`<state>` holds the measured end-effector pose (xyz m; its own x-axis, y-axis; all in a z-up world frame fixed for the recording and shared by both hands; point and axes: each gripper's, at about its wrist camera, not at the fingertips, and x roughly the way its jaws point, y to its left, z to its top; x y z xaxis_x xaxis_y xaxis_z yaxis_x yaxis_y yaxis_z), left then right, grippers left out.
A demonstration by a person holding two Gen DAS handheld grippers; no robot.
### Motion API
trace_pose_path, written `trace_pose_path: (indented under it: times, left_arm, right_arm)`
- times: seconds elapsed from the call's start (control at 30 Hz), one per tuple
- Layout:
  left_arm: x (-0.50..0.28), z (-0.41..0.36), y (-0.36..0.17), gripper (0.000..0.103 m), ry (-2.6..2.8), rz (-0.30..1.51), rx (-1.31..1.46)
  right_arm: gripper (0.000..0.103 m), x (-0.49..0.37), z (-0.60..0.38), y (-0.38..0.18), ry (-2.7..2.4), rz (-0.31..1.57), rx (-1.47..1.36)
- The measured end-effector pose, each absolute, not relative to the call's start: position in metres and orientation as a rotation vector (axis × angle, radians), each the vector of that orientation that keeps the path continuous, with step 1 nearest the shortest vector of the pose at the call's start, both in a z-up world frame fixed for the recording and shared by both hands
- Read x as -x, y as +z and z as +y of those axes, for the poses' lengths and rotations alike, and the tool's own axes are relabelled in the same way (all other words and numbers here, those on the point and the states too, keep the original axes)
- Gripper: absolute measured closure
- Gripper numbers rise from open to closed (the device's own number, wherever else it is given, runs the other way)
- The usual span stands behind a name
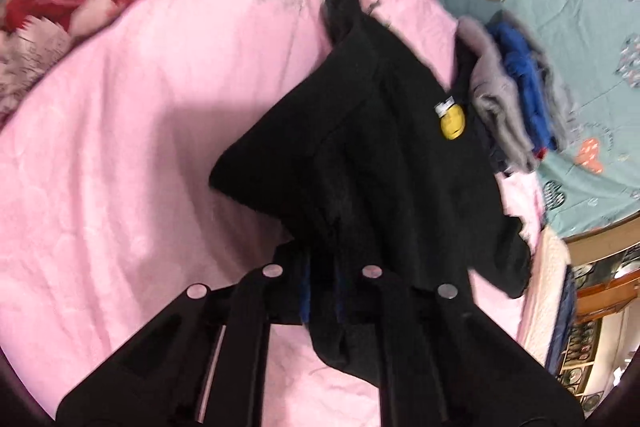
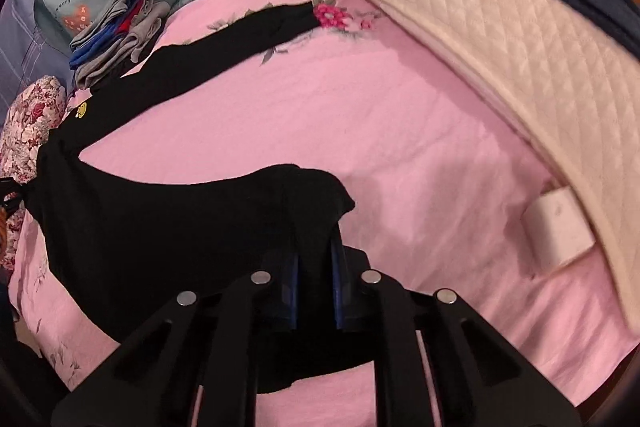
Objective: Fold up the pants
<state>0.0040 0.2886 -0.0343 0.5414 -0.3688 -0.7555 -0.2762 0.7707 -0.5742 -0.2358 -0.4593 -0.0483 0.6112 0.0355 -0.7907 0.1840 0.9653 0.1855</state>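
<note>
One pair of black pants [image 2: 152,227] lies on the pink bed [image 2: 360,131], partly lifted. Left claw [image 1: 320,291] pinches one bunched end; right claw [image 2: 314,291] pinches a leg's end. Two grips, likely to carry one half over the other. One yellow badge [image 1: 452,123]. One stack of folded clothes [image 2: 116,39] sits beside the pants.

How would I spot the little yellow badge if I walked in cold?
Start at the wide pink quilted bedspread and find the black fabric pants spread across it. The round yellow smiley badge sits on the pants, on the side nearest the stack of folded grey and blue clothes; it is the only bright spot on the black.
</note>
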Motion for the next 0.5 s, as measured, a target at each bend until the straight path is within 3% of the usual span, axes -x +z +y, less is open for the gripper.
trace_pose_path:
  times: [0.2,0.3,0.33,0.37,0.4,0.43,0.5]
  left_arm:
    - [0.055,0.305,0.016,0.095,-0.099,0.871,0.726]
    - [0.083,0.316,0.016,0.095,-0.081,0.867,0.742]
    - [0.089,0.321,0.011,0.095,-0.075,0.876,0.755]
    - [0.095,0.326,0.002,0.094,-0.055,0.894,0.770]
    - [0.097,0.330,-0.010,0.094,-0.032,0.927,0.774]
    - [0.095,0.333,-0.024,0.092,-0.020,0.981,0.754]
    - [0.088,0.341,-0.057,0.084,0.016,1.123,0.716]
  right_arm:
    - [0.090,0.210,-0.473,0.015,-0.099,0.813,-0.204]
    - [0.089,0.199,-0.482,0.008,-0.132,0.877,-0.200]
    - [0.081,0.194,-0.484,-0.008,-0.154,0.951,-0.178]
    - [0.056,0.192,-0.484,-0.020,-0.178,0.998,-0.158]
    - [0.045,0.185,-0.483,-0.041,-0.256,1.077,-0.092]
    - [0.039,0.181,-0.480,-0.052,-0.282,1.111,-0.040]
    - [0.039,0.169,-0.469,-0.064,-0.285,1.138,0.060]
